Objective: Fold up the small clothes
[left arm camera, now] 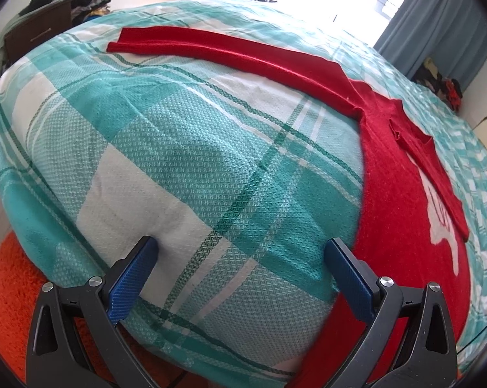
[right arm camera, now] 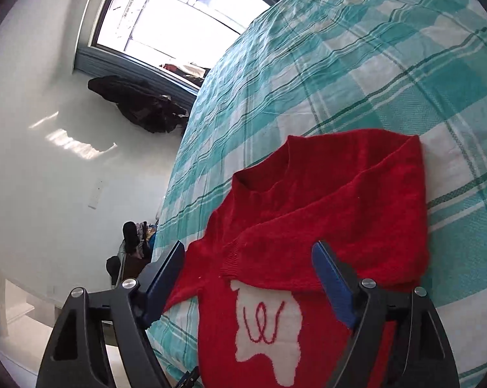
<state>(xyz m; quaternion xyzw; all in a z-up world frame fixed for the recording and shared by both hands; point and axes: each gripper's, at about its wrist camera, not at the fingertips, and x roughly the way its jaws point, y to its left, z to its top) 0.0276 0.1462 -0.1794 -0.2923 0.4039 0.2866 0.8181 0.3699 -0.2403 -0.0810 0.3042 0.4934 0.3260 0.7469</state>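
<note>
Both pairs of jaws stand wide with nothing between the pads: the left gripper [left arm camera: 241, 249] hangs over bare bedspread just beside the sweater's hem side, and the right gripper [right arm camera: 249, 258] hangs above the sweater's chest, its blue fingers [right arm camera: 332, 283] clear of the knit as far as the view shows. The red sweater [right arm camera: 308, 200] lies flat on the bed, front up, with a white patch [right arm camera: 269, 323] bearing a red looped mark on the chest. In the right wrist view its long axis runs from the bottom of the picture up to the collar [right arm camera: 259, 181], which points away from the gripper. One sleeve is folded across the chest just above the patch, its cuff reaching the opposite side of the body. In the left wrist view the other sleeve [left arm camera: 230, 55] is stretched straight out from the body across the bed, pointing toward a dark wooden cabinet [left arm camera: 36, 35] piled with clothes. The bedspread [left arm camera: 185, 148] is a teal and white check with thin green lines, lightly wrinkled. An orange shaggy rug [left arm camera: 7, 291] lies beside the bed. A bright window [right arm camera: 165, 16] with blue-grey curtains, white walls and heaps of dark clothing [right arm camera: 140, 103] by the floor fill the room.
</note>
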